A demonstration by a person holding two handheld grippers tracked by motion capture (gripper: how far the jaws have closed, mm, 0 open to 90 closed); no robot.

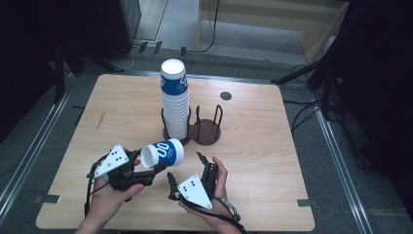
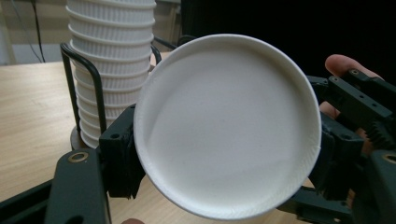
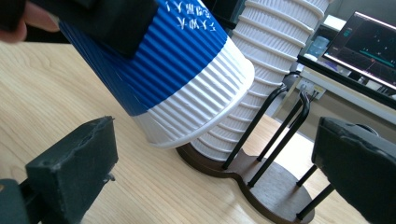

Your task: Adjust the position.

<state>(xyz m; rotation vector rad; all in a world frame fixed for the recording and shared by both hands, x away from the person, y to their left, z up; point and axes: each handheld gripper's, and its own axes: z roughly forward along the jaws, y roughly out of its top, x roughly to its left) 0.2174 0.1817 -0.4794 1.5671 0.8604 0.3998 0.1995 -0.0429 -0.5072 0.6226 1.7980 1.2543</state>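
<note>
A blue-and-white ribbed paper cup (image 1: 164, 152) lies on its side above the table, and my left gripper (image 1: 146, 163) is shut on it. The left gripper view has the cup's closed white end (image 2: 229, 126) facing the camera between the two black fingers (image 2: 121, 156). My right gripper (image 1: 185, 165) stands open just right of the cup, nothing between its jaws. Seen from the right gripper view, the cup (image 3: 163, 70) hangs tilted above and beyond that gripper (image 3: 215, 177), wide white rim toward the tall stack of cups (image 3: 275, 51).
The upside-down cup stack (image 1: 174, 100) fills the left slot of a dark wire-and-wood holder (image 1: 207, 132) at the table's middle. Its right slot has no cups. A small dark disc (image 1: 225, 96) lies farther back. A monitor (image 3: 369, 46) stands beyond the table.
</note>
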